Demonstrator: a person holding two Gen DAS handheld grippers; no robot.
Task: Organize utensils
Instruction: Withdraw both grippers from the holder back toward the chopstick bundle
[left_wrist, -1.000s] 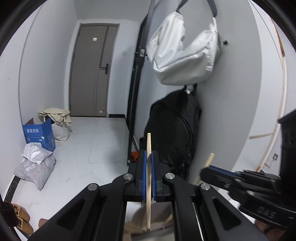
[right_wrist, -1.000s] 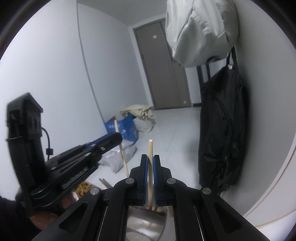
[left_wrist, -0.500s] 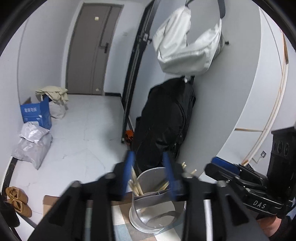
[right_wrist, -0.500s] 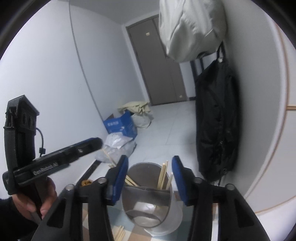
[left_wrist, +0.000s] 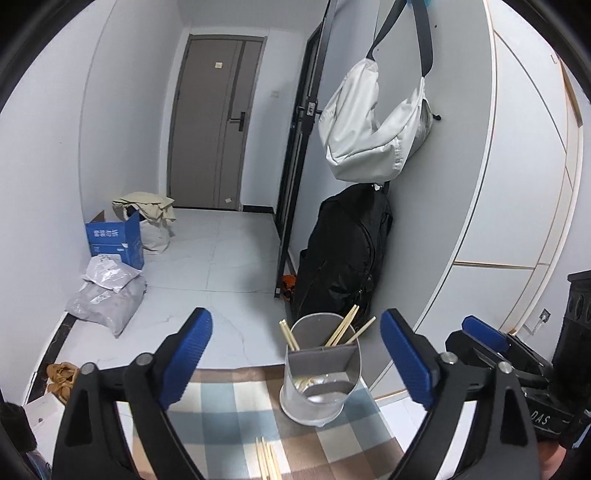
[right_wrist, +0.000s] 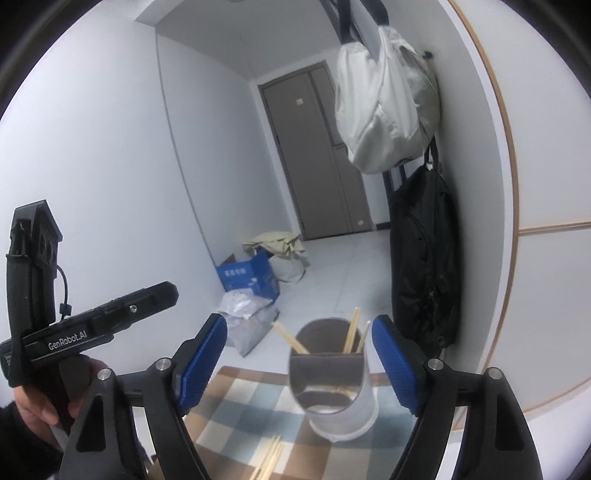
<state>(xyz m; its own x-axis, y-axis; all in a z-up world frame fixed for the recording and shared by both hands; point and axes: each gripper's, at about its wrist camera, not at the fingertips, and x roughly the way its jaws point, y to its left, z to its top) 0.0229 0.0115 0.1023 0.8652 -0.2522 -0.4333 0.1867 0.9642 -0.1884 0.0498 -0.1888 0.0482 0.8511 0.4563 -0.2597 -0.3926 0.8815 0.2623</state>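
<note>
Wooden chopsticks (left_wrist: 266, 458) are waiting on the checked cloth (left_wrist: 229, 417); both grippers (left_wrist: 295, 363) (right_wrist: 297, 363), jaws just opened and empty, are needing low, aligned approaches beside the divided metal holder (left_wrist: 319, 373).

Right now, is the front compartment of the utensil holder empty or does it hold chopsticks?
Empty, as far as shows: the utensil holder has chopsticks only behind its divider; the shiny front section only mirrors them.

Plain white walls (left_wrist: 122, 110) enclosed a pale tiled floor (left_wrist: 221, 266), with a grey door (left_wrist: 214, 125) shut at the far end. A blue cardboard box (left_wrist: 112, 240) sat by the left wall. On the right hung a white bag (left_wrist: 373, 125) above a black backpack (left_wrist: 343, 251).
</note>
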